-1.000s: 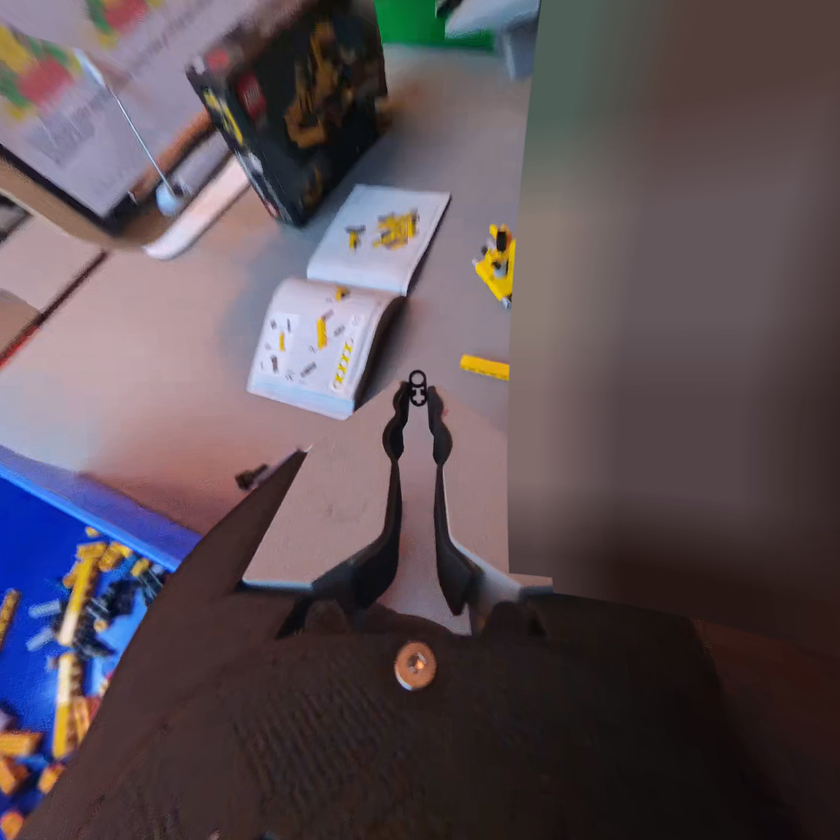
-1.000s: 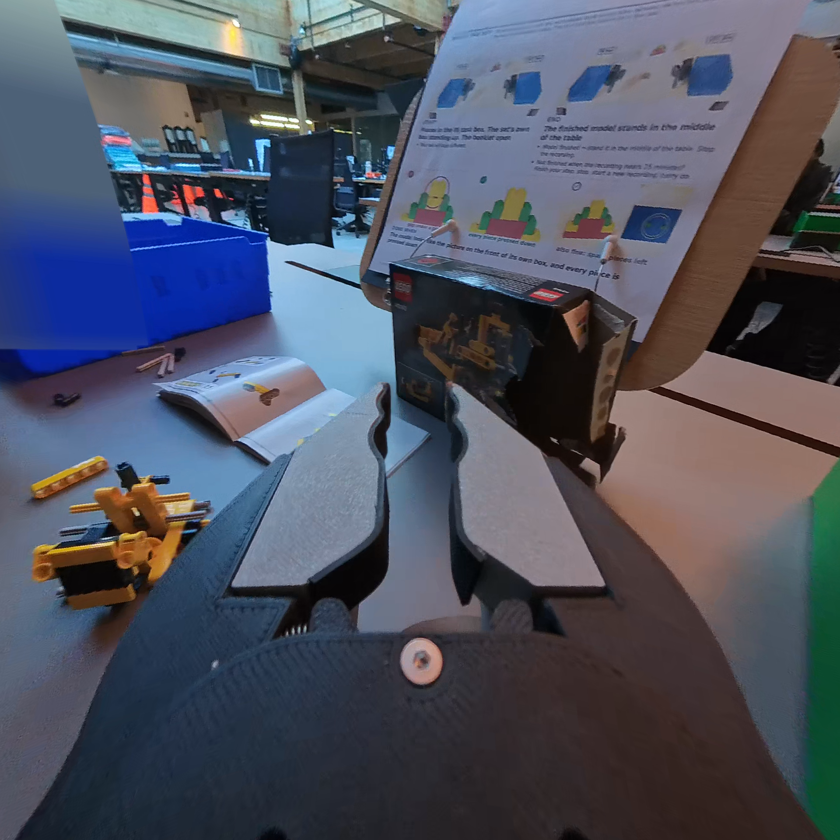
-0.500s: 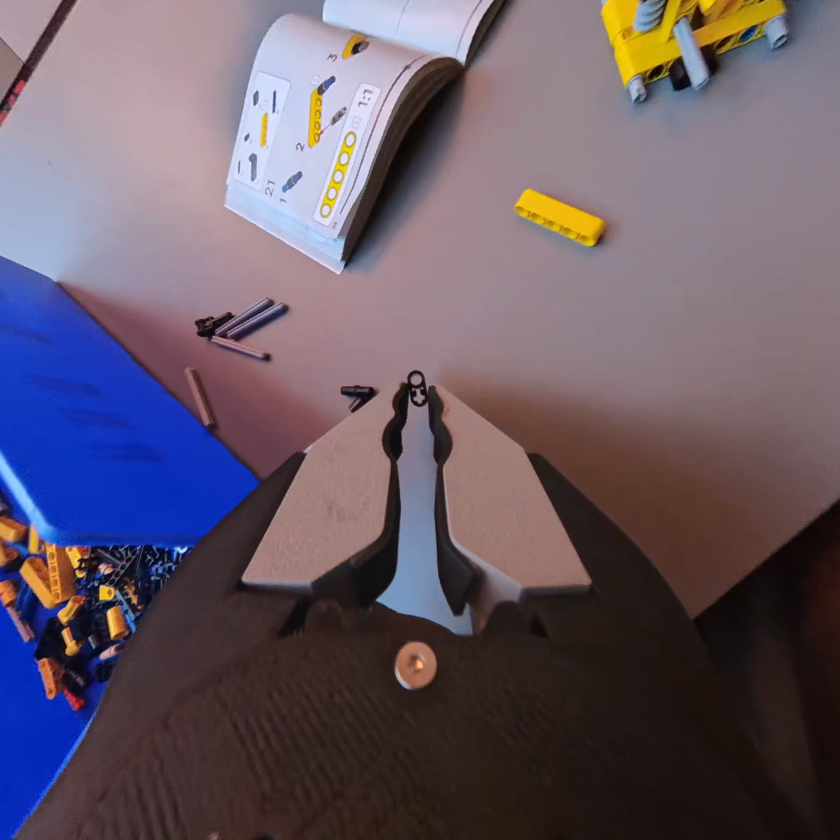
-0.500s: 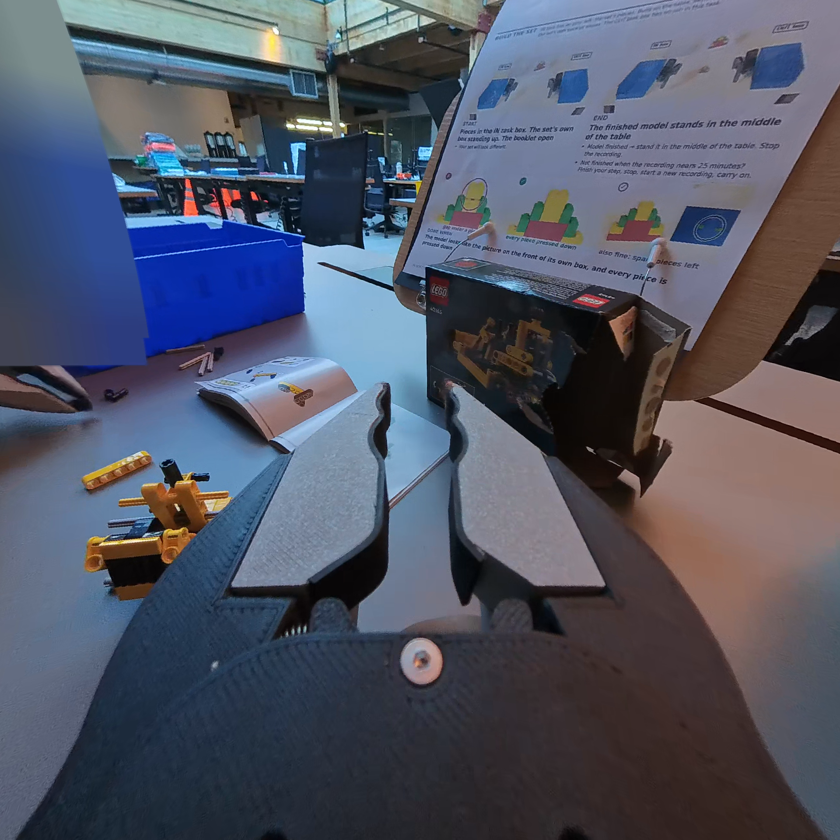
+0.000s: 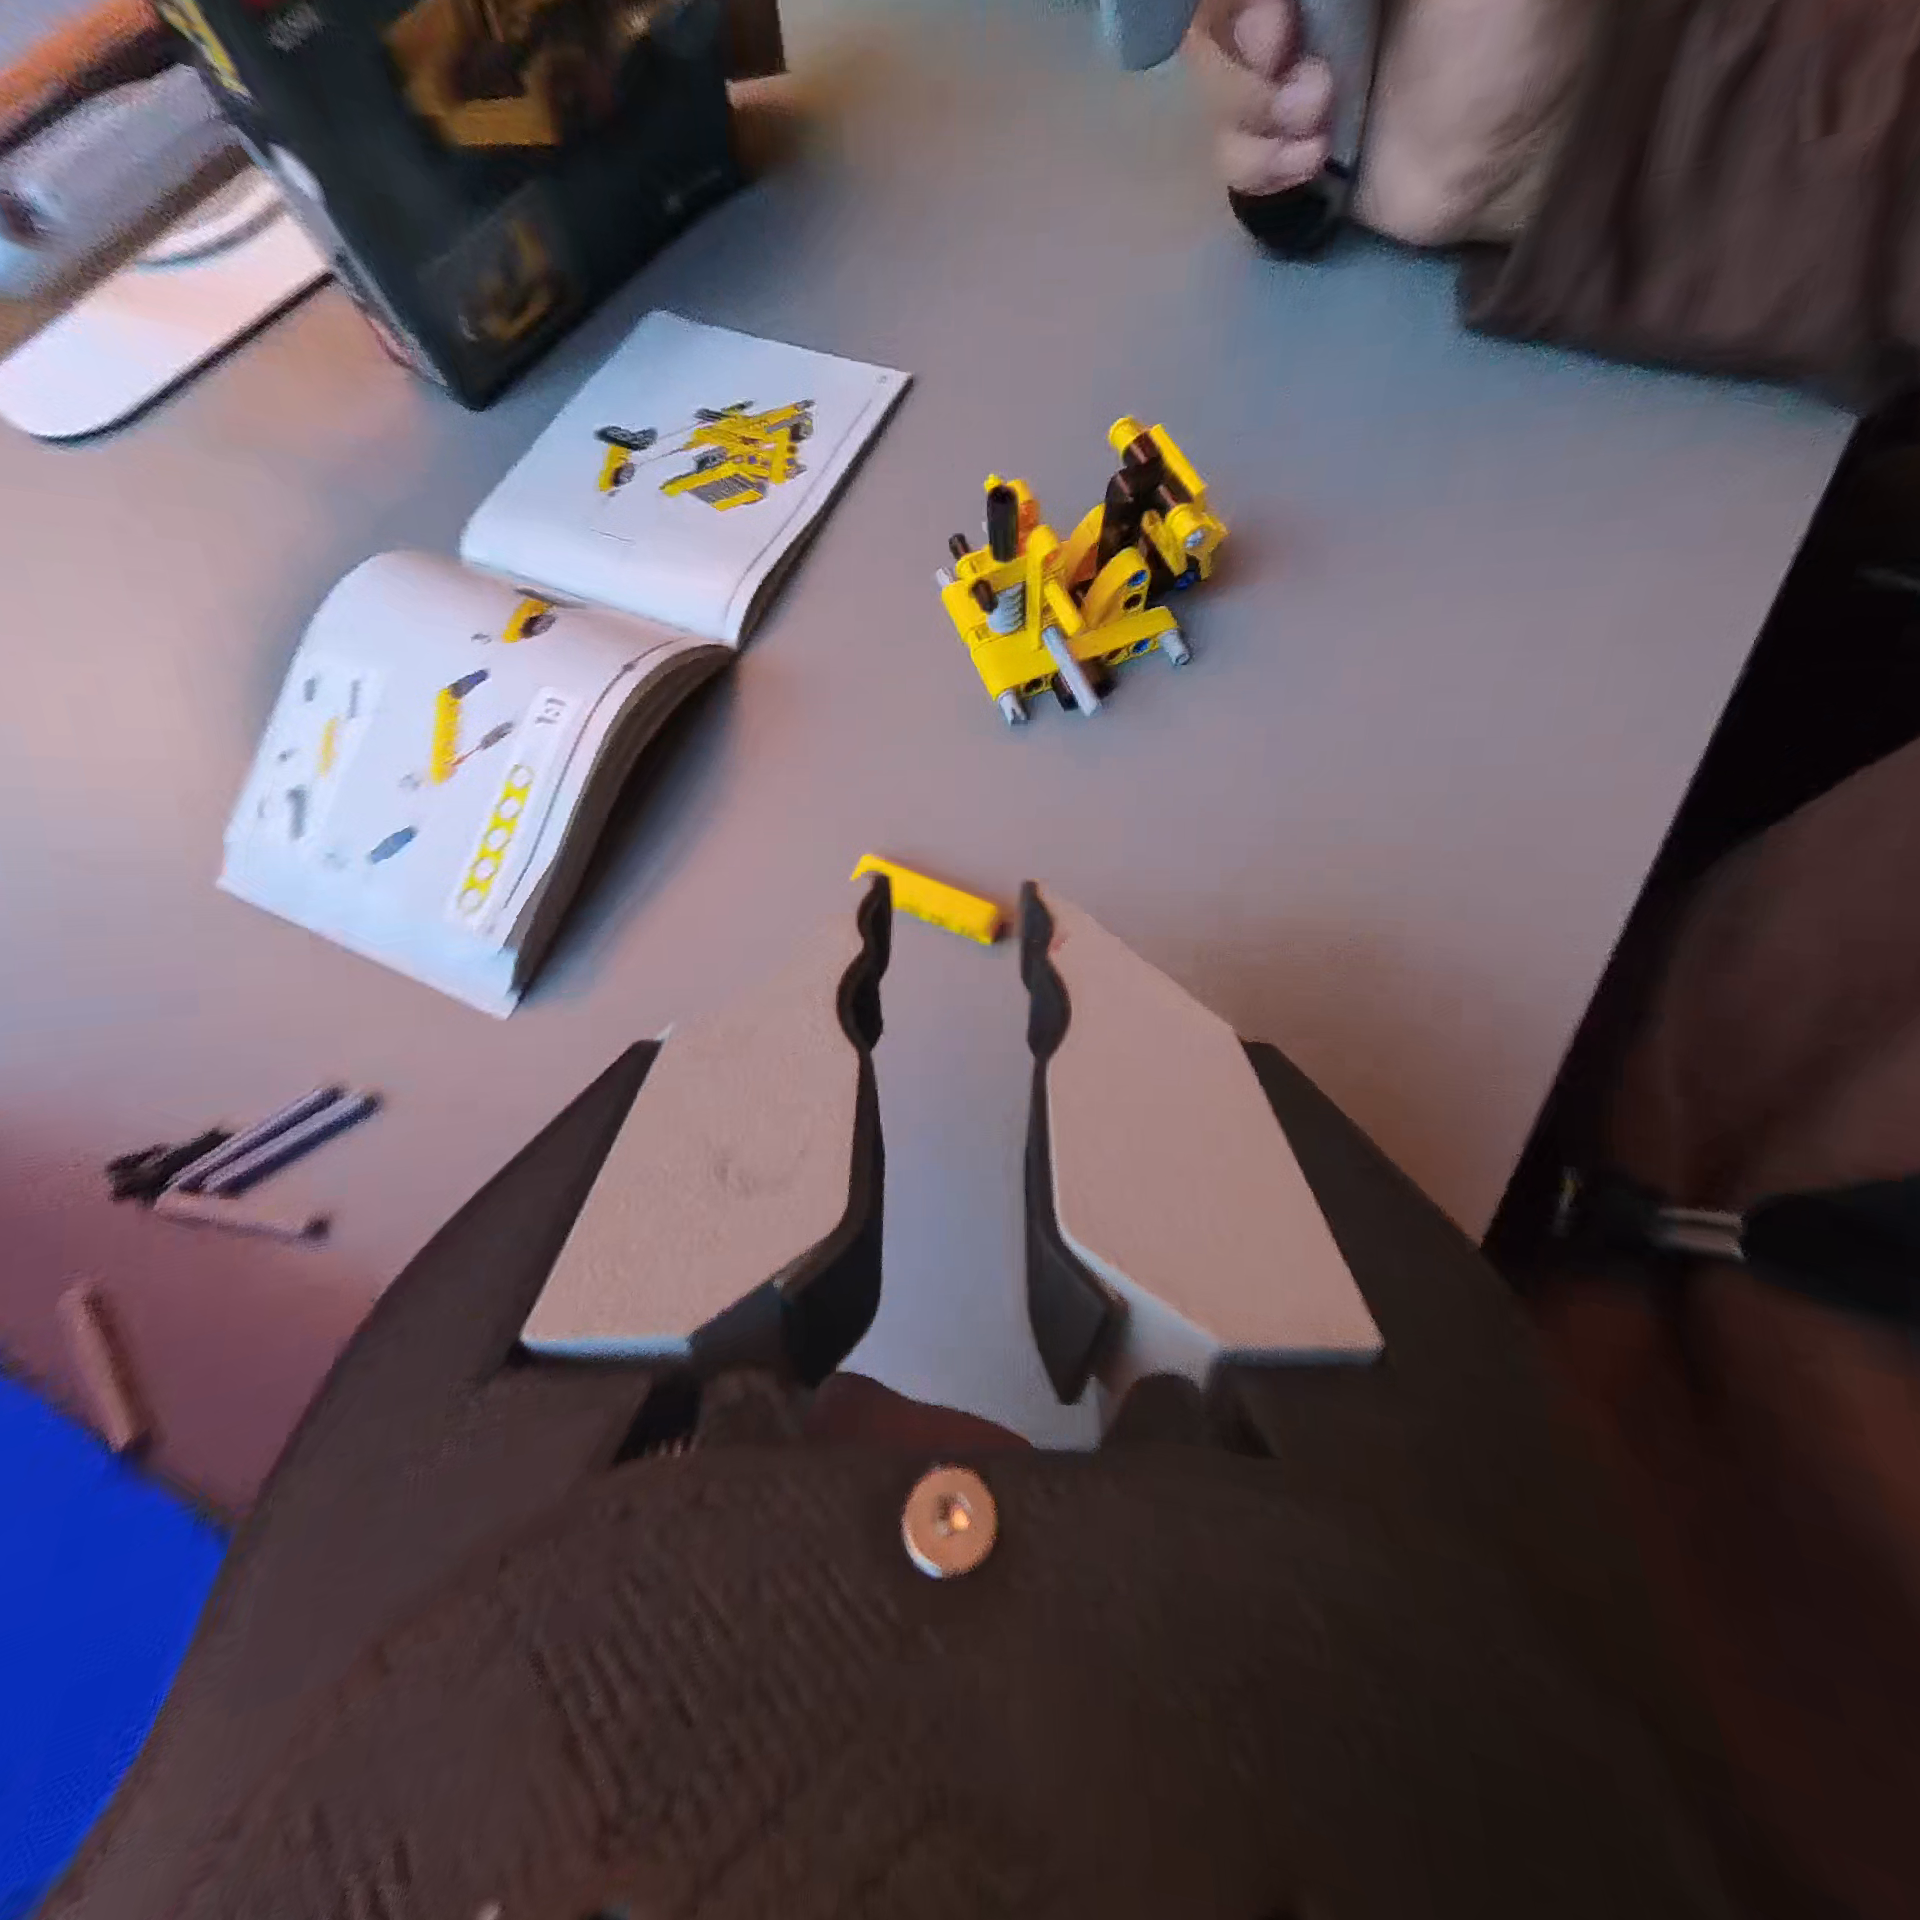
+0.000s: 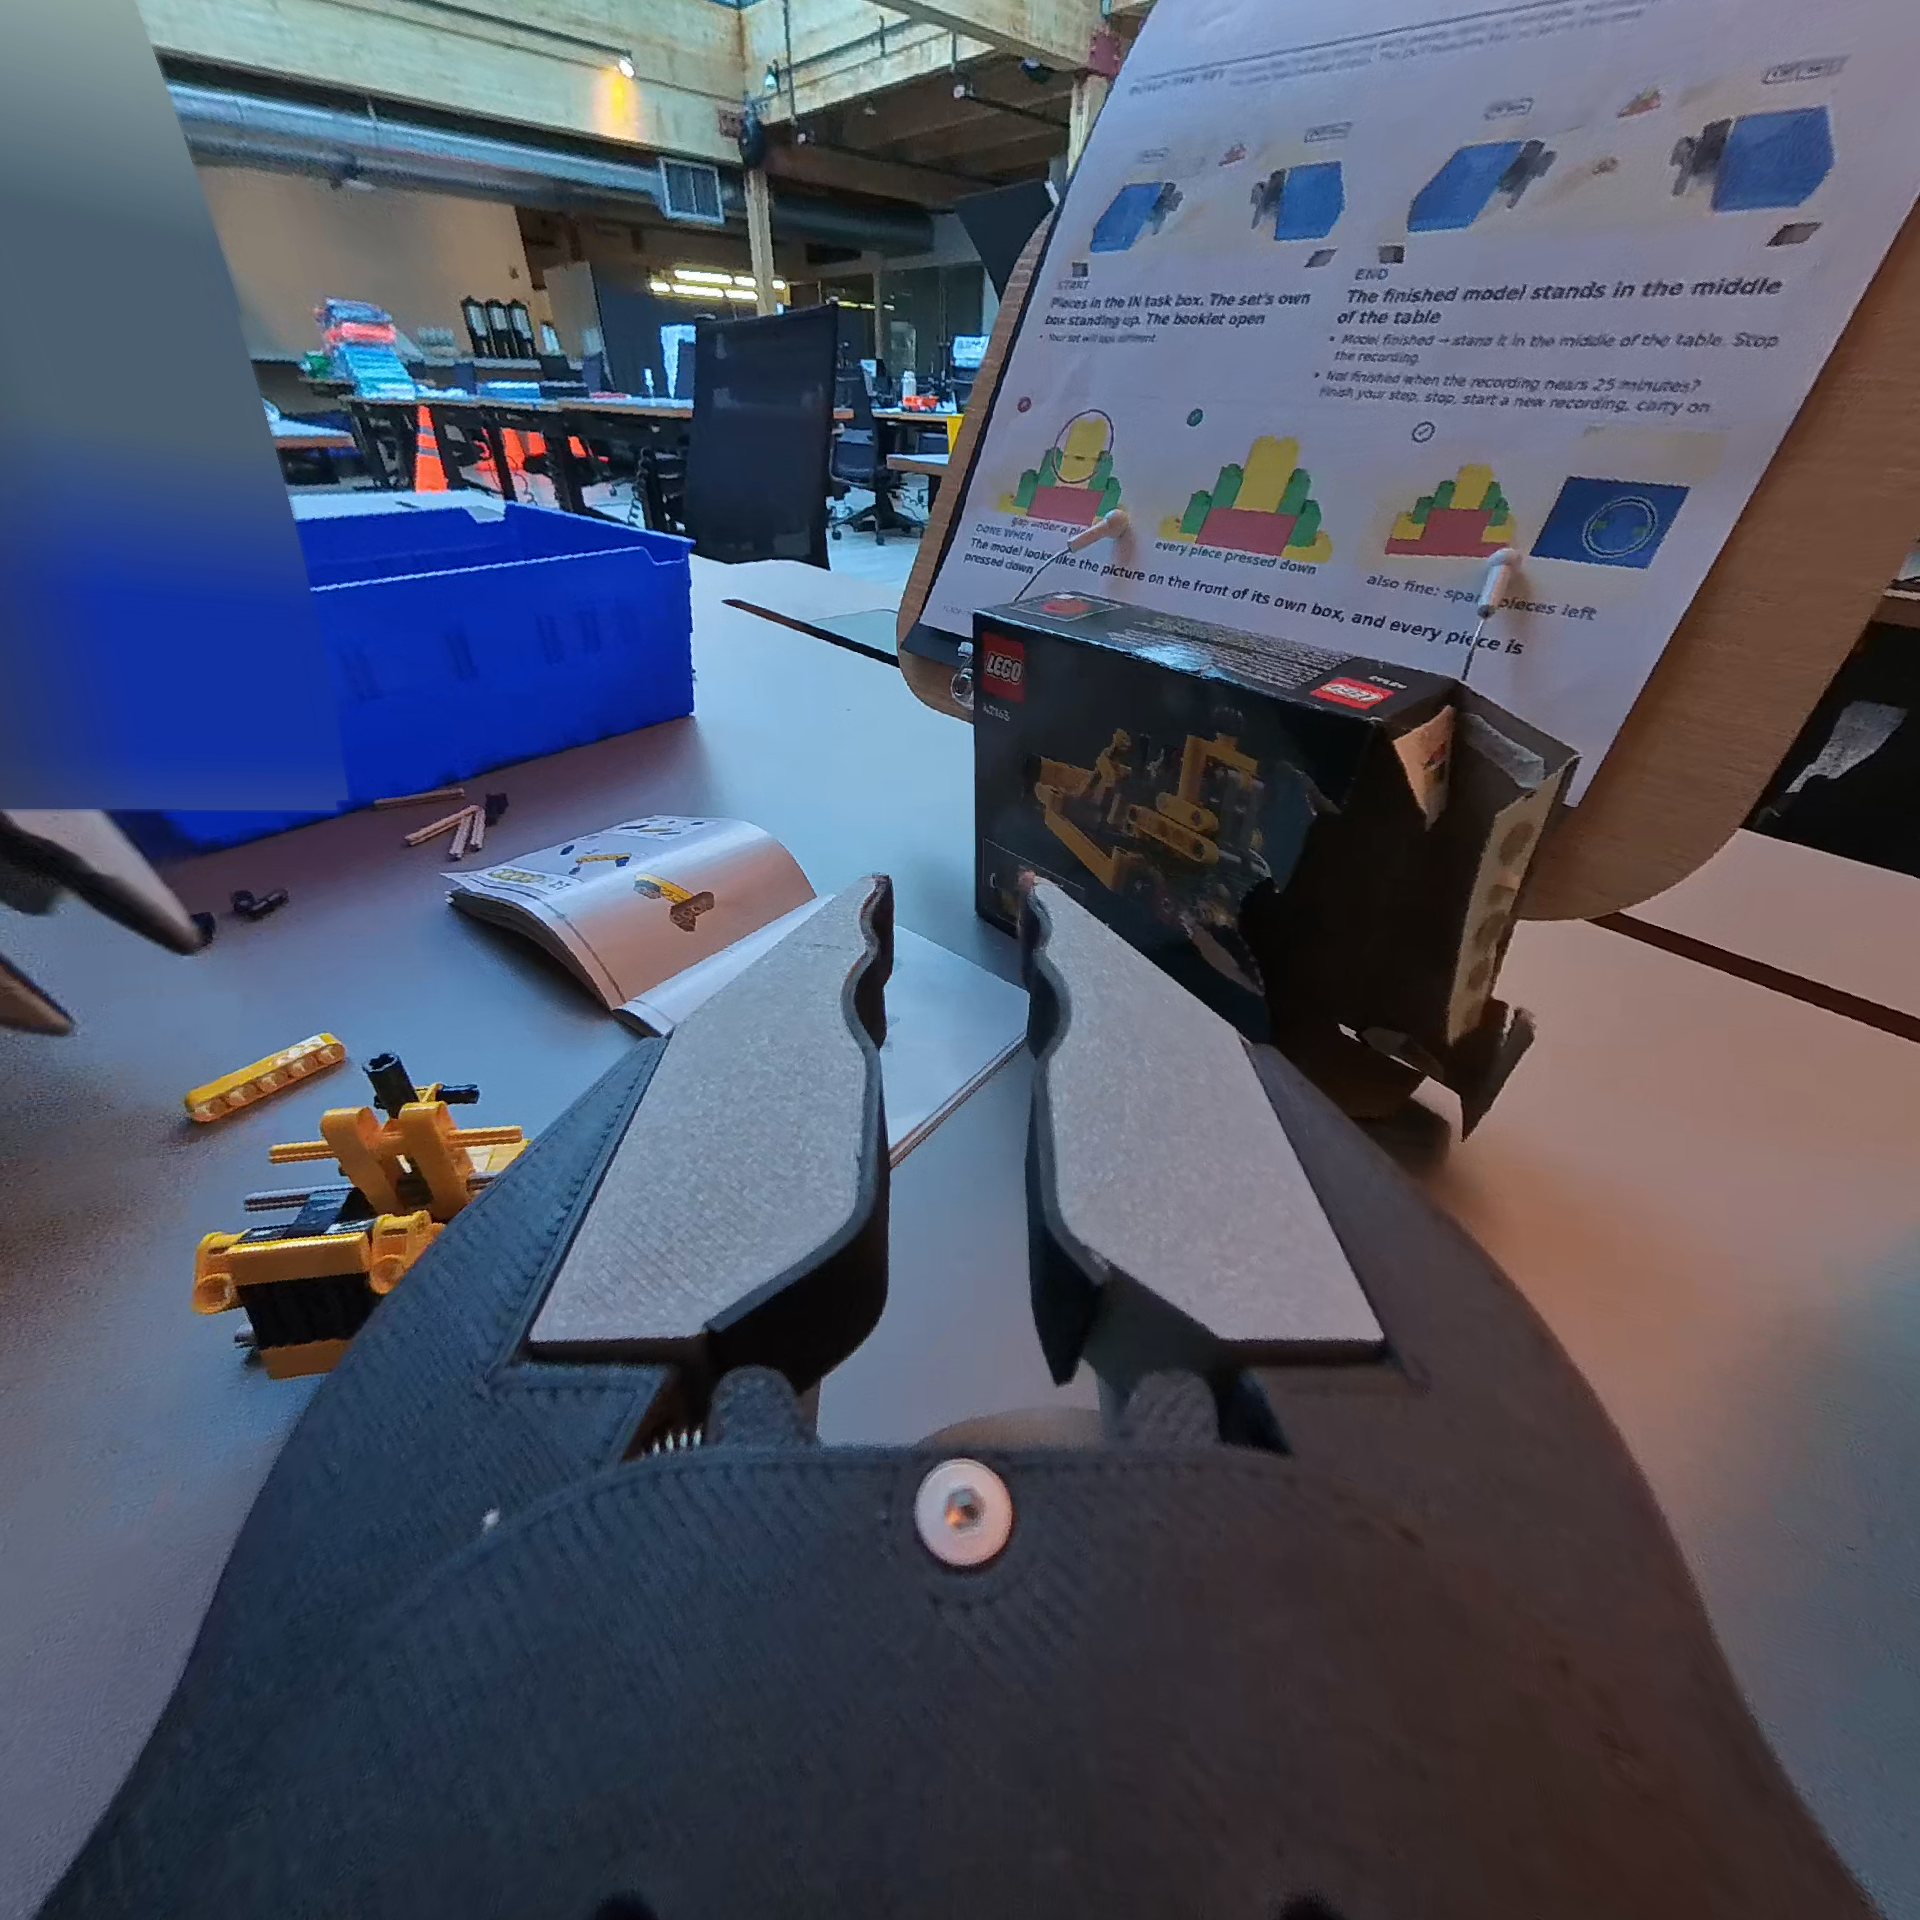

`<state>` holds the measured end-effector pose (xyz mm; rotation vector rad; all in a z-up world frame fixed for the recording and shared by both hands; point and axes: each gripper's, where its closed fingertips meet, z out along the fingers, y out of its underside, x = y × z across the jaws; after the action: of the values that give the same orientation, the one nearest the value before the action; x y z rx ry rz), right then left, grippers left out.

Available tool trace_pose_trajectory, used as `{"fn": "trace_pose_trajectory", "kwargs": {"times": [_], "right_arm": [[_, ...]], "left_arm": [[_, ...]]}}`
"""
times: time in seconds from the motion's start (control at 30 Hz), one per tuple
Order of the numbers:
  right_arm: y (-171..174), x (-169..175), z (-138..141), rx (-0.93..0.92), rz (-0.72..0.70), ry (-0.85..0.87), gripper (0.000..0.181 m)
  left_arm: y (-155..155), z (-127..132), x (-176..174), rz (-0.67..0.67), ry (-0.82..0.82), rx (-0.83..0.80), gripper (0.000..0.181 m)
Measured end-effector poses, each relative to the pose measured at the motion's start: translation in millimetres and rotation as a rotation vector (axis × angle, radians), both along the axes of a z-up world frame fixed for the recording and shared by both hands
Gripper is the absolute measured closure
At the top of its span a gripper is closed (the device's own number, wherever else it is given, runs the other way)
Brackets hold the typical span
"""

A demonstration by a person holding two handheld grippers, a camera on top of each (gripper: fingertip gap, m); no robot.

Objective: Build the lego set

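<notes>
My left gripper is open with nothing between its pads. It hovers over the grey table, and a loose yellow beam lies on the table just past its fingertips. The beam also shows in the right wrist view. The partly built yellow and black model stands farther ahead, and is low on the left in the right wrist view. My right gripper is open and empty above the table, pointing at the open booklet and the set's black box.
The booklet lies left of the model. Dark axles and pins lie by the blue bin. A small black connector lies near them. A wooden board with a printed sheet stands behind the box. A hand is at the far edge. My right fingertips sit around 25 cm from my left ones. The small black connector sits 12 cm or so from the ends of my left fingers.
My left gripper held a small black connector at its fingertips. It has since opened, the connector is gone from its tips, and it has swung toward the yellow beam. The right gripper has drifted slightly.
</notes>
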<state>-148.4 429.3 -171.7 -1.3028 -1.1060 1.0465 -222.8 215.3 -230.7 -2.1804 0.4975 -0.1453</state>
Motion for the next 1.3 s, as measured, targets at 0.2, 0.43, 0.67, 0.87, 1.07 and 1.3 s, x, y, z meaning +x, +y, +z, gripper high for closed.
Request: {"fn": "trace_pose_trajectory", "kwargs": {"times": [0.2, 0.43, 0.67, 0.87, 1.07, 1.3], "right_arm": [[-2.1, 6.1, 9.1, 0.004, -0.002, 0.034, 0.161], [-6.5, 7.7, 15.6, 0.007, 0.016, 0.056, 0.161], [-10.1, 7.0, 17.3, 0.006, 0.030, 0.062, 0.161], [-11.6, 5.1, 15.1, 0.006, 0.033, 0.054, 0.161], [-11.3, 4.1, 13.1, 0.006, 0.030, 0.048, 0.161], [-8.5, 3.8, 9.3, -0.005, 0.018, 0.040, 0.161]], "left_arm": [[17.6, -35.9, 9.3, -0.078, -0.006, -0.145, 0.148], [25.2, -40.0, 1.0, -0.056, 0.075, -0.136, 0.158], [9.3, -39.5, -21.9, 0.009, 0.101, -0.153, 0.174], [-8.1, -39.5, -41.2, 0.053, 0.134, -0.164, 0.174], [-17.2, -38.0, -56.6, 0.097, 0.152, -0.159, 0.173], [-20.1, 26.8, -51.9, 0.021, 0.015, 0.015, 0.159]]}}
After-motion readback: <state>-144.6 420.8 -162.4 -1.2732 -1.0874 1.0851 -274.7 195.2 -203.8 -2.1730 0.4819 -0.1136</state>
